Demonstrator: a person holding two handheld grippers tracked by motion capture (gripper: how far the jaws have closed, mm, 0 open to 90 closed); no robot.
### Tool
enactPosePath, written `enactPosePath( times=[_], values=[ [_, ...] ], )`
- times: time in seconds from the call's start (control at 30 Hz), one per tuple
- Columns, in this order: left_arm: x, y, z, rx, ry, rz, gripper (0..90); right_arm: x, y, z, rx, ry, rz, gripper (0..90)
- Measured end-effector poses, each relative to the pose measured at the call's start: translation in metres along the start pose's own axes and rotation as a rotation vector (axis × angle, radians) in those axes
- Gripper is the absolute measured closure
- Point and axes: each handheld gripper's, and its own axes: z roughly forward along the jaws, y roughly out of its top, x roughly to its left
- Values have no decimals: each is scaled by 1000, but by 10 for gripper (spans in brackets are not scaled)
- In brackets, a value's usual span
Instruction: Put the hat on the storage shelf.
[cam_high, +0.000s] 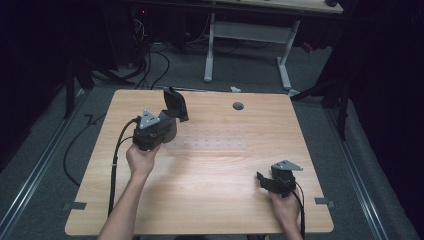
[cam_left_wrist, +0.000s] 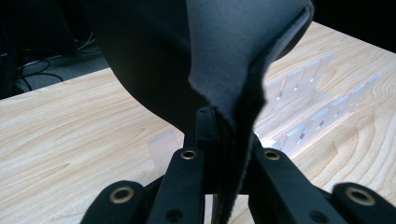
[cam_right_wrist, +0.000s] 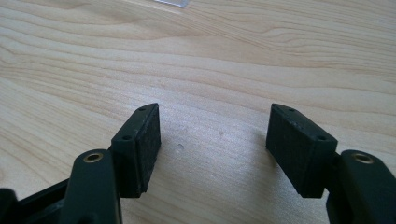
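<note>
One dark cloth (cam_left_wrist: 233, 56) pinched in left gripper (cam_left_wrist: 219, 135), lifted over table's (cam_high: 210, 190) far-left part, above clear slotted rack (cam_left_wrist: 322, 109). Right gripper (cam_right_wrist: 215, 140) spread, nothing between pads, parked near front edge. Pick-up done; placing probably left.

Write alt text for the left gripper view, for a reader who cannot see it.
The left gripper is shut on a dark grey cloth, which rises from between its jaws and fans out across the top of the picture. Behind it lies a light wooden table with a clear plastic rack of upright slots to the right.
</note>
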Motion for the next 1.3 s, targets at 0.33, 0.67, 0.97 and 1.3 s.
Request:
enactPosePath(
  times=[0.33, 0.67, 0.97, 1.3],
  values=[
    [3, -6, 6, 15, 13, -19, 859, 0, 0, 0, 0, 0, 1, 356],
    [5, -15, 9, 26, 20, -21, 857, 0, 0, 0, 0, 0, 1, 356],
    [8, -24, 9, 48, 26, -21, 854, 0, 0, 0, -1, 1, 0, 356],
    [9, -26, 6, 68, 20, -37, 842, 0, 0, 0, 0, 2, -1, 356]
  ],
)
